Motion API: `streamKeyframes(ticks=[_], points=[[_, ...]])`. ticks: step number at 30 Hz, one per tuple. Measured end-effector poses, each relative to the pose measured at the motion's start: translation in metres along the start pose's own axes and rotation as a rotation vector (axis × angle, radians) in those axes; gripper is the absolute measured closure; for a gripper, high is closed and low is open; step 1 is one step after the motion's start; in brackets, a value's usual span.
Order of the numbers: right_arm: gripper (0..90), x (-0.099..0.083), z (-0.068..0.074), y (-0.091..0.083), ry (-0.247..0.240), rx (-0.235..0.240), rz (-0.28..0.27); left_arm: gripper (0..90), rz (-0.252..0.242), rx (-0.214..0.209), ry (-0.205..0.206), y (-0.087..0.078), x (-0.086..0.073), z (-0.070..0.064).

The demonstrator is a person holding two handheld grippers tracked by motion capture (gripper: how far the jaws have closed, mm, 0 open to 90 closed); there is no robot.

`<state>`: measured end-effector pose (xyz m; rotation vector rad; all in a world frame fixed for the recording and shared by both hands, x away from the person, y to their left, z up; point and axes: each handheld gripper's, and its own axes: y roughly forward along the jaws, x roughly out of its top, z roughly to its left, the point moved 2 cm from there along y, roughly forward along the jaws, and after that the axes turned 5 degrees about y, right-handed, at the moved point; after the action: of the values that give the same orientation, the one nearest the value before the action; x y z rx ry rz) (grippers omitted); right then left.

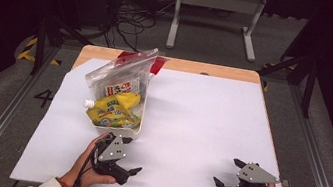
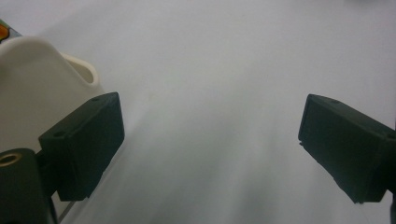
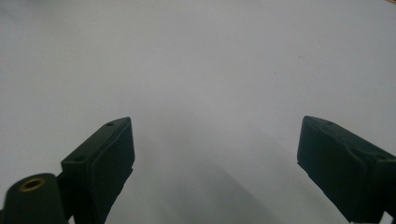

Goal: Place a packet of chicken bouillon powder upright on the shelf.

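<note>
Seen from above: one wooden table (image 1: 238, 74) covered by one white sheet (image 1: 200, 124). Two hand-held grippers at the near edge, each in one hand, each topped by one grey three-cornered plate.

Left gripper (image 1: 130, 154) just in front of the white basket (image 1: 120, 130), jaws spread wide, gripping nothing. In the left gripper view, two black jaws far apart over bare white sheet (image 2: 210, 93), with the cream basket wall (image 2: 32, 84) just beside the left-hand jaw; touching or not, cannot tell.

Right gripper (image 1: 227, 172) well apart from the basket, at the near right of the sheet, jaws likewise wide open and empty. In the right gripper view, two black jaws over plain white sheet (image 3: 210, 70).

One basket, left of centre. Inside: one yellow pouch (image 1: 114, 108) with green print and a white cap, print too small to read; one clear zip bag (image 1: 119, 73) standing upright, holding a packet with a red and white label, characters not legible. One red item (image 1: 156, 64) behind the bag, mostly hidden.

One number "4" marked on the floor (image 1: 44, 98) left of the table
</note>
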<state>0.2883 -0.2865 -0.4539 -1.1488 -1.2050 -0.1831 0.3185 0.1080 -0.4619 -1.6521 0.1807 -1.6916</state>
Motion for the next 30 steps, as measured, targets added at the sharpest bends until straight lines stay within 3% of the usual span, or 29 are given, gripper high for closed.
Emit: streamKeyframes(ticks=[11, 30], points=[[11.7, 0.0020, 0.0000, -0.0047, 0.013, -0.012, -0.019, 7.8, -0.007, -0.002, 0.002, -0.0013, 0.0002, 0.0001], [12.1, 0.0012, 0.0033, -0.0004, -0.001, 0.007, -0.001, 7.8, -0.004, 0.007, 0.007, -0.0010, 0.0014, 0.0023]])
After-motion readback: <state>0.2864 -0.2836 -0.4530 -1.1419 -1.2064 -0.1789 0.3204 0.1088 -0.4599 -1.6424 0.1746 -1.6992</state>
